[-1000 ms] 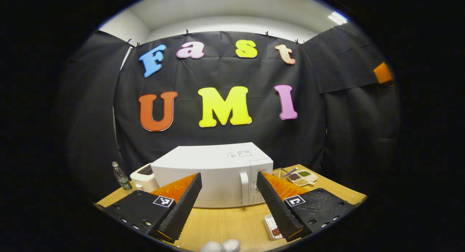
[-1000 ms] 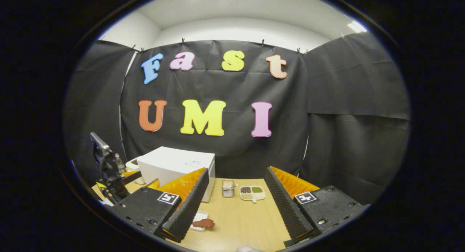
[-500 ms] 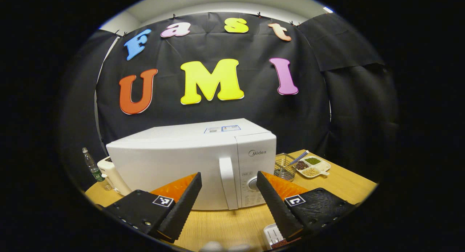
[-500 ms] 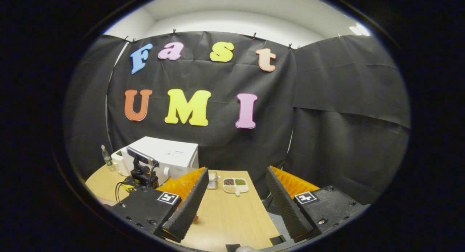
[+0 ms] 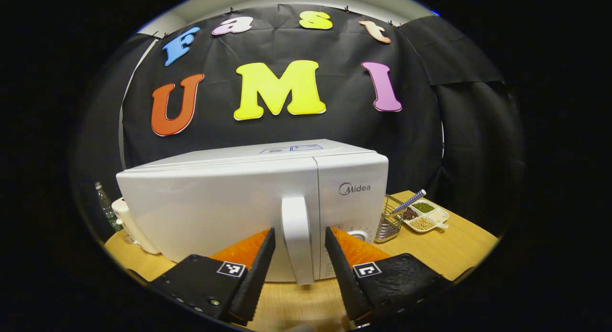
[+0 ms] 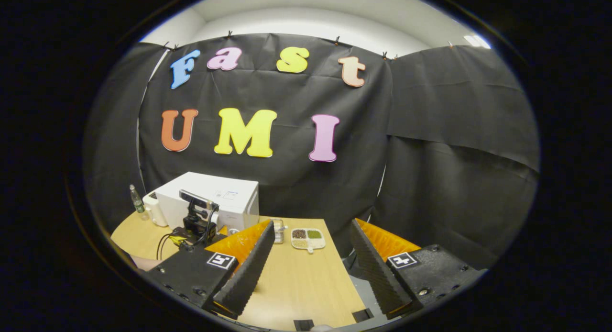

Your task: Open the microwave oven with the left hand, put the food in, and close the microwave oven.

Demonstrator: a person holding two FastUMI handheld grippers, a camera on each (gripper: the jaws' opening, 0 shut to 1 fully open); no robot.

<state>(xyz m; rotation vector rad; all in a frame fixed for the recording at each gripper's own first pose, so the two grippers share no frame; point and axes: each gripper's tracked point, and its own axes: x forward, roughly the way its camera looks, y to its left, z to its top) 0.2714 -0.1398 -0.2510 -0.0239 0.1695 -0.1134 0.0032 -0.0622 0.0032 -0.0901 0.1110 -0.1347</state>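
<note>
The white microwave [image 5: 224,207] stands close in front in the left gripper view, door closed. Its upright white handle [image 5: 297,236] sits between the fingers of my left gripper [image 5: 299,238]. The jaws straddle the handle with a small gap on each side, so that gripper is open. In the right gripper view the microwave [image 6: 215,198] is far off at the left, with the left gripper [image 6: 197,217] held in front of it. My right gripper [image 6: 311,226] hangs open above the wooden table [image 6: 301,284], holding nothing.
A wire basket [image 5: 388,223] and a divided dish of beans [image 5: 425,216] stand right of the microwave. A toaster [image 5: 131,226] and a bottle [image 5: 106,208] are at its left. The table's right edge [image 6: 351,293] drops off under my right gripper.
My left gripper moved forward to the microwave and narrowed its fingers around the door handle. The right gripper shifted slightly, and the small food tray slipped from its view.
</note>
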